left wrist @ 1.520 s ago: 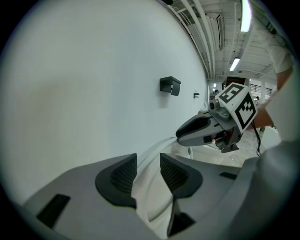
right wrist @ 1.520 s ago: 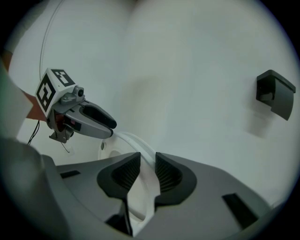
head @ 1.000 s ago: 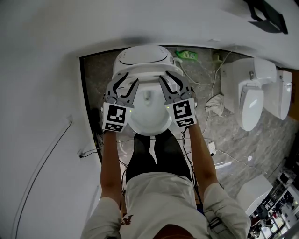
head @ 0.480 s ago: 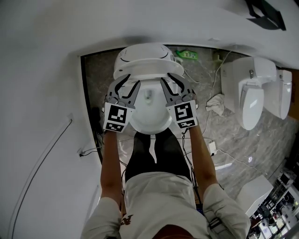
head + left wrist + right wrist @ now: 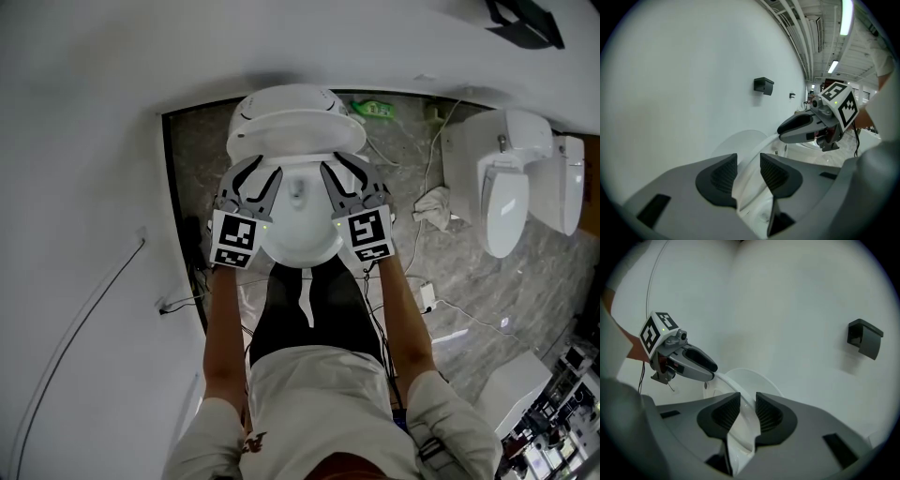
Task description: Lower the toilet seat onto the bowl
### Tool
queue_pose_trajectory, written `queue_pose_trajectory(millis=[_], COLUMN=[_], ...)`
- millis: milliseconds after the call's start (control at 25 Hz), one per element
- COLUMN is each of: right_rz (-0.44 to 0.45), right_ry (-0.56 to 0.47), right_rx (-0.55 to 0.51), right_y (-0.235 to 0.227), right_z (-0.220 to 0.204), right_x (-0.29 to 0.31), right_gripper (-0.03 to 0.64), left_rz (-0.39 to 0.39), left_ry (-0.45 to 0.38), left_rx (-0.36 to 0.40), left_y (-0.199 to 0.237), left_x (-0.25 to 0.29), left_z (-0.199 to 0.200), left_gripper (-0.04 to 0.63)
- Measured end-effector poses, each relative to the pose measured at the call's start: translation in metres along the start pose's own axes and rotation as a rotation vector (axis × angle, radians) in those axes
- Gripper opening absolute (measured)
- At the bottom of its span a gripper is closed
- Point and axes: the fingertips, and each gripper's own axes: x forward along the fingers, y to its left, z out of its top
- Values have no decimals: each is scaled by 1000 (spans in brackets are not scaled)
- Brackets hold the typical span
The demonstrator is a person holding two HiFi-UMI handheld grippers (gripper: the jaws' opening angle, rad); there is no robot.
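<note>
Black bumpy pads on the left gripper [image 5: 748,164] are pressed on the white toilet seat [image 5: 749,190]. The right gripper [image 5: 747,401] does the same, its two pads squeezing the seat's rim on the other side. Each gripper view shows the other gripper out in front, holding the far side of the same seat, with the round white lid [image 5: 752,380] behind it.

Only the head view shows the whole toilet from above. The seat is tilted part way down, not flat on the bowl [image 5: 298,234]. The lid stands at 12 o'clock from the bowl. The left gripper holds the seat at about 10 o'clock and the right one at about 2 o'clock (one on each side, like hands on a wheel).

The head view also shows the grey stone floor [image 5: 192,159]. A green bottle [image 5: 375,110] lies at 1 o'clock from the bowl. A white cloth [image 5: 433,208] and a second toilet [image 5: 511,187] are at 3 o'clock. Thin cables [image 5: 441,309] run over the floor at 4 o'clock.

The gripper views show what the head view does not make clear: a small black box [image 5: 763,86] sits high on the plain white wall [image 5: 684,93]. The left gripper view alone shows long ceiling lights [image 5: 844,16] at 1 o'clock.
</note>
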Motion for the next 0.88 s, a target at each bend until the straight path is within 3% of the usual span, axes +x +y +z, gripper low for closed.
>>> queue_pose_trajectory(millis=[880], right_rz=[-16], right_ry=[13], right_rx=[14], right_y=[31], right_z=[-20], right_x=[-35], right_gripper=[123], left_rz=[-23], left_ry=[-10], left_rx=[-17], left_y=[-32], left_x=[-28], left_z=[-18], left_gripper=[152])
